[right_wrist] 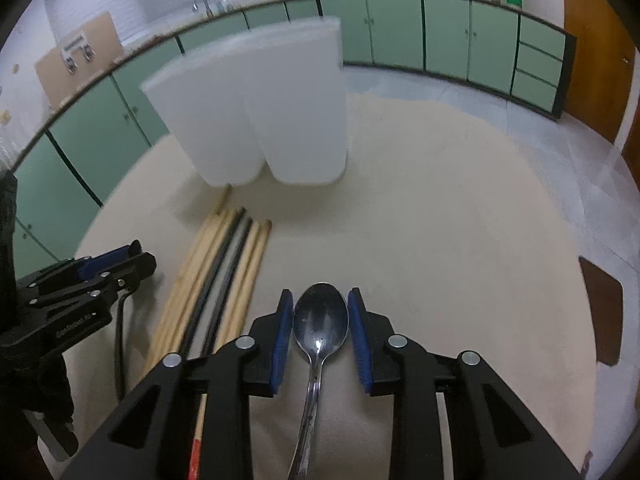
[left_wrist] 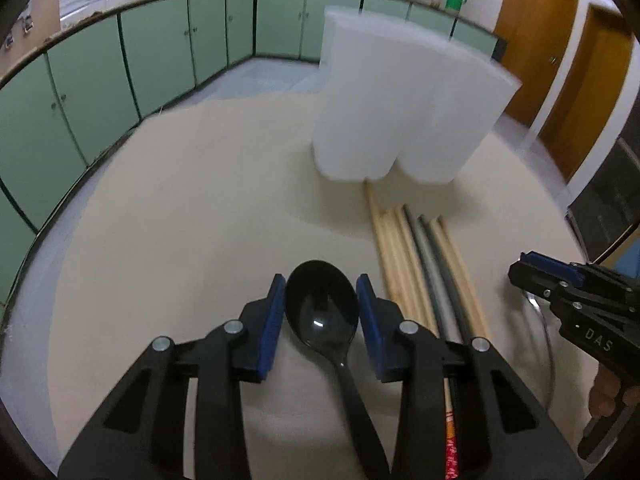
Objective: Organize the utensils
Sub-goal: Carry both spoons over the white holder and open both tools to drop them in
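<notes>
Two spoon handles (left_wrist: 356, 412) (right_wrist: 310, 412) cut off beneath the hand-held grippers (left_wrist: 322, 308) (right_wrist: 320, 320).

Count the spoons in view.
2. A black spoon between the left gripper's pads; a metal spoon between the right gripper's pads. None visible elsewhere.

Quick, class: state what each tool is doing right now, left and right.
Left tool: closed on the black spoon.
Right tool: closed on the metal spoon.
</notes>
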A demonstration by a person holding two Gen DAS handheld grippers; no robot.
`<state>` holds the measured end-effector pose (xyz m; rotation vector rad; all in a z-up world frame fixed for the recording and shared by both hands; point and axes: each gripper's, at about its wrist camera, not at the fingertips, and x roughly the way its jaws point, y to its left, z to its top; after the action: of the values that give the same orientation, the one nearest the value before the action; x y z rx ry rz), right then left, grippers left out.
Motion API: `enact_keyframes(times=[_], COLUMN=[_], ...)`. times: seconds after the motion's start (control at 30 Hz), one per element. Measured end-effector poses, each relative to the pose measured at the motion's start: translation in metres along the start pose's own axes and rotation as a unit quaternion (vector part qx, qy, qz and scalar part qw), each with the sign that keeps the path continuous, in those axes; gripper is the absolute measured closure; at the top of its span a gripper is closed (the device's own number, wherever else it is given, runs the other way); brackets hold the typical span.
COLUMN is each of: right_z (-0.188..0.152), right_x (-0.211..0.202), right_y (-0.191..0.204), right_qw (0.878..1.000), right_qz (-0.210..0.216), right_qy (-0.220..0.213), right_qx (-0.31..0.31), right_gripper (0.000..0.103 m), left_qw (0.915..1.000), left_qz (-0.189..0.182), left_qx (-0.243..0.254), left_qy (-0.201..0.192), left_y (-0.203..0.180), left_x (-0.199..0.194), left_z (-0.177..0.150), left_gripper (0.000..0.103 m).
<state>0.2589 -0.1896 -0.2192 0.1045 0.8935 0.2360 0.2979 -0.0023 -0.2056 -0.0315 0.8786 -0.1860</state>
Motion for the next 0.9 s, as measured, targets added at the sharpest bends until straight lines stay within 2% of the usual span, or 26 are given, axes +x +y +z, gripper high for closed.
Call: enact_keyframes(times=[0.13,0.23,0.47,0.63,0.83,0.9], right_z=[0.002,0.006,0.033,0.063,0.107,0.125], right_x=[-0.031,-0.050,-0.089,-0.111,-0.133,-0.136], right_y=[-0.002,-0.004,-0.008,-0.008,-0.008,-0.007], right_qw=[0.997,0.994,0.983,0.974,0.963,0.960], right_qz=[0.027,0.041,0.071,0.077,0.089,0.080], right_qy=[-0.065,-0.098,-0.171,-0.214,-0.255,-0.268], right_qx=[-0.019,-0.024,-0.005,-0.012,-0.015,-0.018], right_gripper=[0.075,0.075,0.075,0.075,0.075,0.075], left_qw=[0.9973,0.9914,0.9724,0.9611,0.9471,0.9440], left_qz=[-0.003,-0.003,0.009,0.012,0.008,0.010], left_qx=[0.010,0.021,0.032,0.028,0.012,0.011], left_qy=[-0.073,-0.129,-0.231,-0.274,-0.321,-0.330], left_y=[-0.010,-0.019,-0.038,-0.046,-0.059,-0.064], left_x=[-0.032,-0.056,-0.089,-0.099,-0.108,-0.107], left_z=[0.000,0.004,0.022,0.050,0.109,0.127], left_gripper=[0.068,0.068,0.068,0.068,0.068,0.068])
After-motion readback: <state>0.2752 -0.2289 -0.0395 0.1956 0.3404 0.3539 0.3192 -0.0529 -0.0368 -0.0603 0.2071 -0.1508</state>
